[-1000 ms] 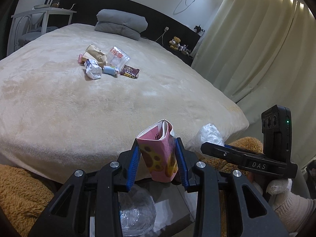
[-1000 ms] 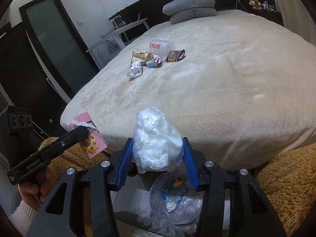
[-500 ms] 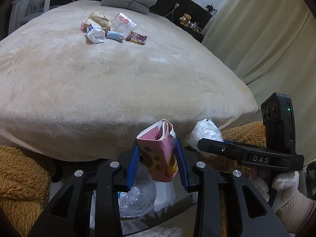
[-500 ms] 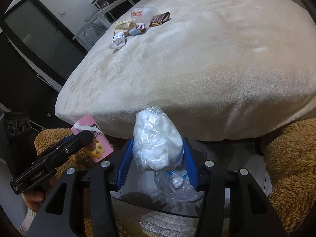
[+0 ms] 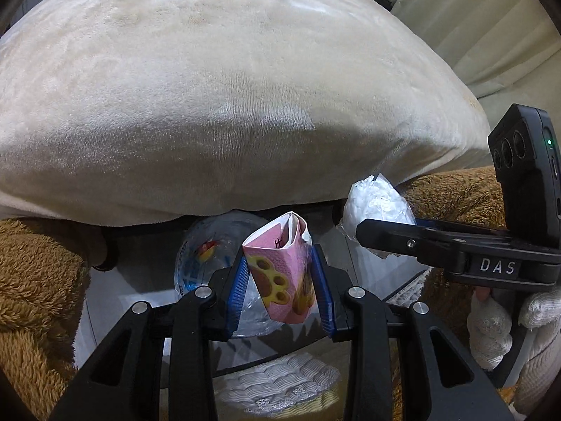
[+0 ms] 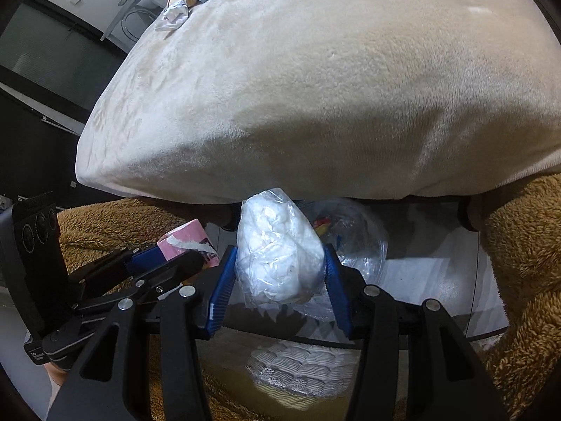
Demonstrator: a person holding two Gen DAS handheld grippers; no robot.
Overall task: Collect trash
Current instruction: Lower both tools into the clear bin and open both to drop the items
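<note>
Below the big soft bed (image 5: pixel 245 87), both grippers squeeze trash: left gripper (image 5: pixel 278 287) pinches a pink carton (image 5: pixel 280 277), right gripper (image 6: pixel 278 277) a white bag (image 6: pixel 277 256). Aim over the bin (image 5: pixel 147 280) just under the fingers, then let go.

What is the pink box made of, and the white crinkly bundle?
The pink box looks like thin printed cardboard: it has folded edges and a torn top. The white bundle seems to be clear, shiny plastic film around crumpled white paper or tissue, though which one is hard to tell.
</note>
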